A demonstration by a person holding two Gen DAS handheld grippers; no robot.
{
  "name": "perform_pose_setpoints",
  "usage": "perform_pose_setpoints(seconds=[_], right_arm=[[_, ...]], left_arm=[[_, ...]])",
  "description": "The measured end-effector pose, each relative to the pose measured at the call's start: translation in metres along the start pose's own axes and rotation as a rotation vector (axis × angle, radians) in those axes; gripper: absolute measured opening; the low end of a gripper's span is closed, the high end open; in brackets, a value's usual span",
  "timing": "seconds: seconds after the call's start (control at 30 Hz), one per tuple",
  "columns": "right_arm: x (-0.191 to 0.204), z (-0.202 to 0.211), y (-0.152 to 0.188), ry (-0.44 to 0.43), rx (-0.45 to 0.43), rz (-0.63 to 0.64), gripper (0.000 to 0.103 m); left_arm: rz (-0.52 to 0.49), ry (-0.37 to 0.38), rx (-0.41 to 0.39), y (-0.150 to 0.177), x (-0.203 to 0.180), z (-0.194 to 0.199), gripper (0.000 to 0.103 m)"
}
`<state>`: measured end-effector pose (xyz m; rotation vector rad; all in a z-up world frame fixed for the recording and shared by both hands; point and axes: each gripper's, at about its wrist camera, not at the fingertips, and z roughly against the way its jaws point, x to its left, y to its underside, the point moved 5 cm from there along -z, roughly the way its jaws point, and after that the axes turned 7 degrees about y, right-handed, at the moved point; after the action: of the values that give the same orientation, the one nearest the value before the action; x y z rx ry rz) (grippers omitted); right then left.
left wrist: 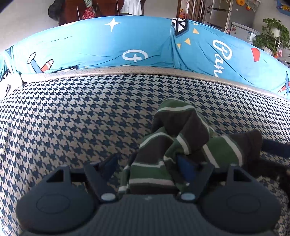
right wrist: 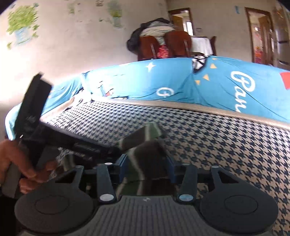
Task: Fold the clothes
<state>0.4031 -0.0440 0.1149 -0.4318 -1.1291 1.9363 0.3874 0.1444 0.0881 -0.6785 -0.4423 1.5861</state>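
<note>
A striped garment (left wrist: 181, 130) in green, dark grey and white lies bunched on the houndstooth surface (left wrist: 72, 118). My left gripper (left wrist: 148, 163) is open. Its jaws stand wide apart, the bunched cloth lies between them, and a fold leans over the right blue pad (left wrist: 186, 168). A gap shows beside the left finger (left wrist: 110, 161). In the right wrist view the garment (right wrist: 150, 130) is blurred, and my right gripper (right wrist: 146, 163) is shut on a bunch of it. A hand (right wrist: 12, 159) holds the left gripper (right wrist: 112, 149), whose tip reaches the cloth from the left.
A blue printed sheet (left wrist: 126, 41) rises behind a grey piped edge (left wrist: 126, 70) at the back of the surface. Beyond it are wooden chairs piled with clothes (right wrist: 163, 45), a fridge (left wrist: 235, 16) and a potted plant (left wrist: 273, 34). A dark shape (left wrist: 275, 147) lies at the right.
</note>
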Motion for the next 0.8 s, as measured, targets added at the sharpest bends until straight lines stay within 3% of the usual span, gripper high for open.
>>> perform_pose_setpoints(seconds=[0.17,0.27,0.47,0.8], right_arm=[[-0.022,-0.001,0.008,0.008,0.054,-0.133,0.057],[-0.03,-0.008,0.012,-0.012,0.087,-0.187,0.066],[-0.028,-0.033,0.021,-0.089,0.139,-0.27,0.07],[-0.002,-0.061,0.036,-0.167,0.207,-0.252,0.072]], left_arm=[[0.028,0.004,0.009,0.005,0.011,0.002,0.079],[0.044,0.006,0.014,0.008,0.017,0.004,0.08],[0.078,0.01,0.025,0.014,0.03,0.007,0.085],[0.174,0.08,0.062,0.024,0.044,0.001,0.09]])
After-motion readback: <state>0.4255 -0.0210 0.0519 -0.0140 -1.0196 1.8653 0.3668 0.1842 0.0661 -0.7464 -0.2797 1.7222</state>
